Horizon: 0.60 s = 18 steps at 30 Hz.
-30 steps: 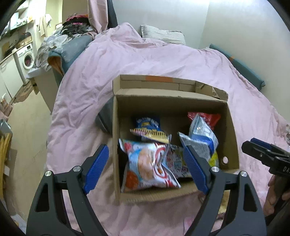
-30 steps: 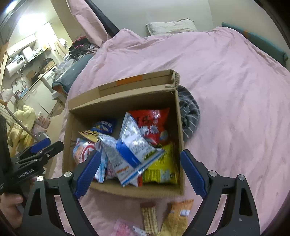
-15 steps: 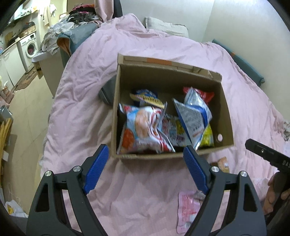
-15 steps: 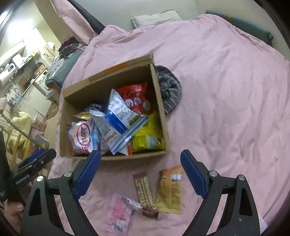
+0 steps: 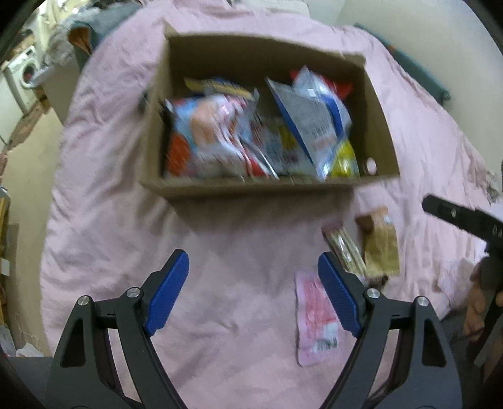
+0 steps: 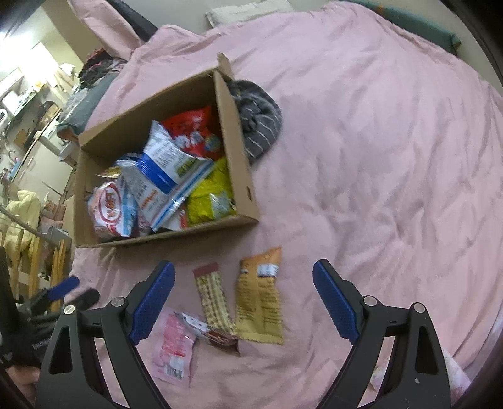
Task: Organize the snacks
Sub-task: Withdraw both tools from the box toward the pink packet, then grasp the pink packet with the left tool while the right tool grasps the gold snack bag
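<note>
An open cardboard box (image 5: 251,188) (image 6: 242,148) full of snack bags stands on a pink duvet. In front of it lie loose snacks: an orange-brown packet (image 6: 259,299) (image 5: 382,245), a checkered bar (image 6: 212,295) (image 5: 344,248), a small dark-ended bar (image 6: 207,330) and a pink packet (image 6: 173,346) (image 5: 317,317). My left gripper (image 5: 253,289) is open and empty above the duvet, left of the loose snacks. My right gripper (image 6: 243,302) is open and empty, hovering over the checkered bar and orange packet.
A grey striped cloth (image 6: 259,116) lies against the box's right side. The pink duvet (image 6: 377,157) stretches wide to the right. The bed's left edge drops to a floor with furniture and a washing machine (image 5: 22,75). A pillow (image 6: 248,9) lies at the far end.
Both grippers have pulled back toward me from over the box. The box now sits farther away, and the loose snacks in front of it have come into view.
</note>
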{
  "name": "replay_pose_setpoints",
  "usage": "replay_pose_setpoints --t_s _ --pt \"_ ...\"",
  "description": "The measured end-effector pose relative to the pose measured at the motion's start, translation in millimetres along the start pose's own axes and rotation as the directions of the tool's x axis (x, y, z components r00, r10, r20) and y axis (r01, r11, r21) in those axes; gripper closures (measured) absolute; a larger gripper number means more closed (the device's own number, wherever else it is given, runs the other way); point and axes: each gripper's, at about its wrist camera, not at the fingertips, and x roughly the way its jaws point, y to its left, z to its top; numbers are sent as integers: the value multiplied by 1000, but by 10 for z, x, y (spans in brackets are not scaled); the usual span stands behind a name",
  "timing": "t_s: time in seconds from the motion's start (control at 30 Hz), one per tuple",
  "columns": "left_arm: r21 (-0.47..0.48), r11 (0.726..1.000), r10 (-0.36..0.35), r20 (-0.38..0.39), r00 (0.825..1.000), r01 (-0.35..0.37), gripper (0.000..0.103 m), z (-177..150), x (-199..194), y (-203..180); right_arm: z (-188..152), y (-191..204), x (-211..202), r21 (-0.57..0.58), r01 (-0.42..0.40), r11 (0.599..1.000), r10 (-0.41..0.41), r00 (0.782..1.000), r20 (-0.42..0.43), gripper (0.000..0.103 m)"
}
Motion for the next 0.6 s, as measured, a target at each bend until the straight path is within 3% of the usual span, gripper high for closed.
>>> replay_pose_setpoints --t_s 0.17,0.33,0.6 --pt "28 999 -41 -110 993 44 28 -156 216 -172 -45 -123 69 43 0 999 1 999 -43 11" --pt "89 992 -66 -223 973 88 32 -352 458 -416 -26 -139 76 51 5 999 -3 999 -43 11" --pt "104 991 -51 -294 954 85 32 -475 779 -700 -28 -169 81 58 10 998 -7 999 -45 11"
